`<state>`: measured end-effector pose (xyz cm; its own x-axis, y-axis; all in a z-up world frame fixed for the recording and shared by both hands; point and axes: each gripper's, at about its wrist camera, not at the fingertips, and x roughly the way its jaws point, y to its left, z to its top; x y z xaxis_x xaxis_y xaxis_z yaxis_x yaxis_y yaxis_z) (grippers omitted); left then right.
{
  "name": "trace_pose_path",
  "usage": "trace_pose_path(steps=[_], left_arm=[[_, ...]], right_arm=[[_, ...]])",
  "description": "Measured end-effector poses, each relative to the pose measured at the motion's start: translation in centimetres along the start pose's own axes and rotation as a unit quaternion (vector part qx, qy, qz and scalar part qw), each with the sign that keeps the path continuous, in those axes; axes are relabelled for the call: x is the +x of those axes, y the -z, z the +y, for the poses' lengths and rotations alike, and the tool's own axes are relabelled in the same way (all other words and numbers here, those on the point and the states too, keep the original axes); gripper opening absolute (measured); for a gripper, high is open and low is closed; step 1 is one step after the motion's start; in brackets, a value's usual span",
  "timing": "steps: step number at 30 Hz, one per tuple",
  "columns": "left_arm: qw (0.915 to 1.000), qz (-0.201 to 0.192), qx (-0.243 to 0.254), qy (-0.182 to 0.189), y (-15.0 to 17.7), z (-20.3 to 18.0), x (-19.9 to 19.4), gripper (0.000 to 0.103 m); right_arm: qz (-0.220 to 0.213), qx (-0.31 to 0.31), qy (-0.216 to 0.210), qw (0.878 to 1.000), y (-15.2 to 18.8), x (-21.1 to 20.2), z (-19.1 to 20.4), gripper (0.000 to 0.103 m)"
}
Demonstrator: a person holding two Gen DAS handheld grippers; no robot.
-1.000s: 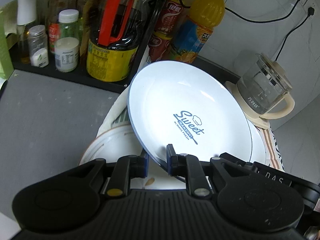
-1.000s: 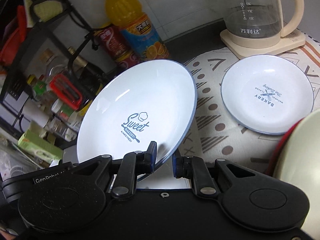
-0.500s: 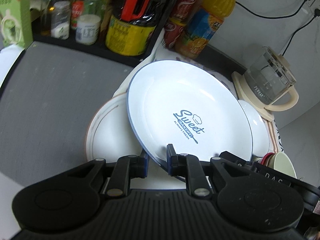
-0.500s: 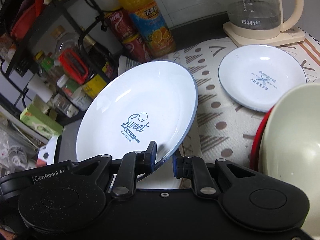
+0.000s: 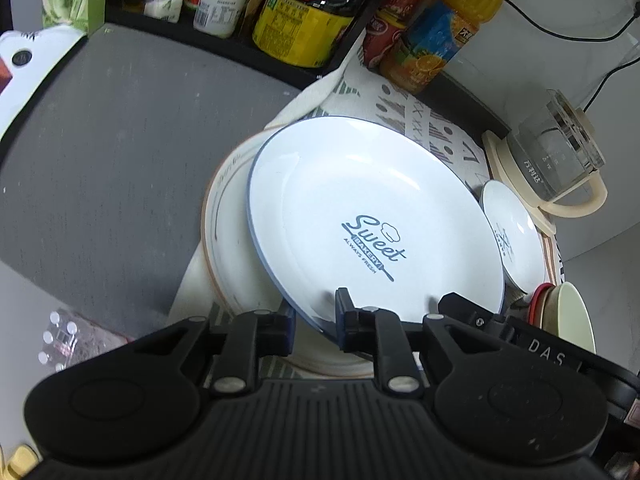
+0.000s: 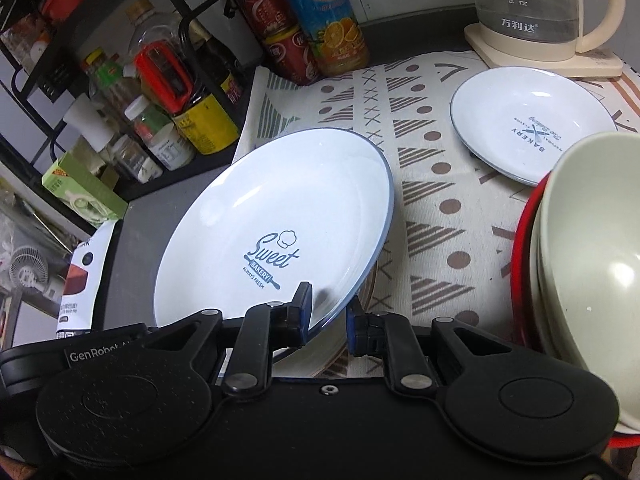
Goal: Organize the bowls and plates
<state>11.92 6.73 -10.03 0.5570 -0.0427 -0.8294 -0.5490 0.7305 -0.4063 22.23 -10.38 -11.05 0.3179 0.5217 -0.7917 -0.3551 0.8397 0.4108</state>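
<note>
Both grippers hold one large white "Sweet Bakery" plate [image 5: 360, 208] with a blue rim by its near edge. My left gripper [image 5: 314, 316] is shut on the rim, and my right gripper [image 6: 326, 316] is shut on the same plate [image 6: 276, 216]. The plate hangs tilted just above a cream plate [image 5: 224, 240] with a brown rim line that lies on the patterned cloth. A smaller white "Bakery" plate [image 6: 532, 124] lies on the cloth to the right. Cream bowls [image 6: 592, 248] are stacked in a red bowl at the right edge.
A patterned cloth [image 6: 432, 184] covers the counter. A glass kettle [image 6: 544, 4] on a cream base stands at the back right. An orange juice bottle [image 6: 328, 20], red cans and a black rack of bottles and jars [image 6: 160, 92] line the back left. A grey mat [image 5: 100, 140] lies left.
Both grippers have carried the large plate back and down, so it now hangs lower over the cream plate. The shelf and bottles have receded. Both grips are unchanged.
</note>
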Motion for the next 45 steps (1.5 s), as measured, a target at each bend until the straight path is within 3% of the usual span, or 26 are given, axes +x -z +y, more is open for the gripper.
trace_pose_path(steps=[13,20,23,27,40,45], left_arm=[[0.9996,0.026,-0.005,-0.002,0.6,-0.2,0.8,0.022],[0.9963,0.084,-0.017,0.005,-1.4,0.3,1.5,0.027],[0.9972,0.073,-0.015,-0.013,-2.5,0.7,0.6,0.029],[0.9992,0.021,-0.024,-0.024,-4.1,1.7,-0.9,0.049],[0.9982,0.015,-0.023,-0.053,-4.6,3.5,0.5,0.049],[0.997,0.02,-0.011,-0.073,-4.4,4.1,1.0,0.045]], right_arm=[[0.01,-0.01,0.012,1.0,0.5,-0.1,-0.1,0.017],[0.009,-0.005,0.016,1.0,0.3,0.2,0.1,0.017],[0.008,-0.001,0.023,1.0,0.1,0.3,0.1,0.016],[0.005,0.001,0.034,0.999,-0.2,0.4,0.2,0.014],[0.004,0.004,0.067,0.998,-0.6,0.9,-0.1,0.011],[-0.004,-0.008,0.06,0.998,-0.7,1.2,0.3,0.008]])
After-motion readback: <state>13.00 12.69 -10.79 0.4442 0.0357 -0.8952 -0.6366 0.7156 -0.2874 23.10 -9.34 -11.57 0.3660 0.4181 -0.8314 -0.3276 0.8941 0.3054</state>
